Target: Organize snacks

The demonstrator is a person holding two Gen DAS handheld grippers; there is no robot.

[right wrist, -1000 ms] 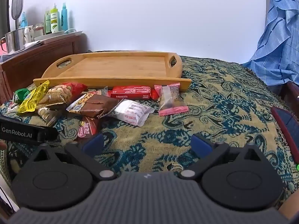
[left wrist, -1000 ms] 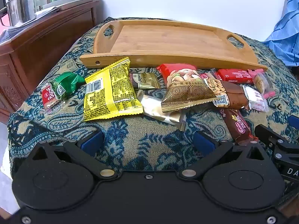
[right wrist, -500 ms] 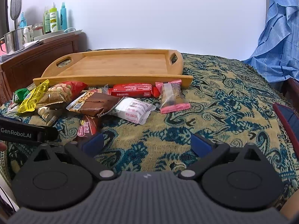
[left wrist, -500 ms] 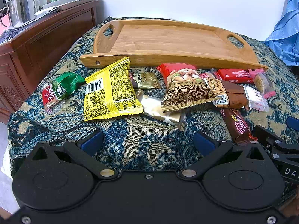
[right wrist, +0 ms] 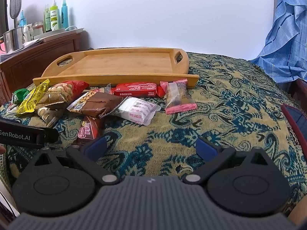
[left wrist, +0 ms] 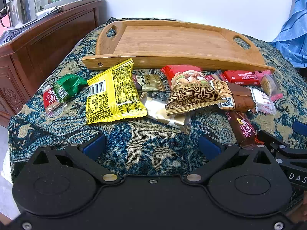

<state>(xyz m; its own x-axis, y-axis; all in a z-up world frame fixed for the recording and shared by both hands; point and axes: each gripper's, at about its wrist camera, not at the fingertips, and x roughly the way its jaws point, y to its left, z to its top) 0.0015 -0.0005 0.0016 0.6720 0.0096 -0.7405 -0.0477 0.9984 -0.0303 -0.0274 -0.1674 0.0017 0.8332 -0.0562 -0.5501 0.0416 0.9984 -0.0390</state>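
The silver-gold packet [left wrist: 165, 113] lies half hidden under the yellow packet [left wrist: 113, 94] and swirl-patterned nut bag [left wrist: 190, 97]. At three o'clock, the red phone [right wrist: 296, 122] is cut off.

Both grippers hang low and level side by side — the left gripper [left wrist: 151, 143] with jaws spread wide, gripping nothing. The right gripper [right wrist: 151, 145] is just as wide open — empty too.
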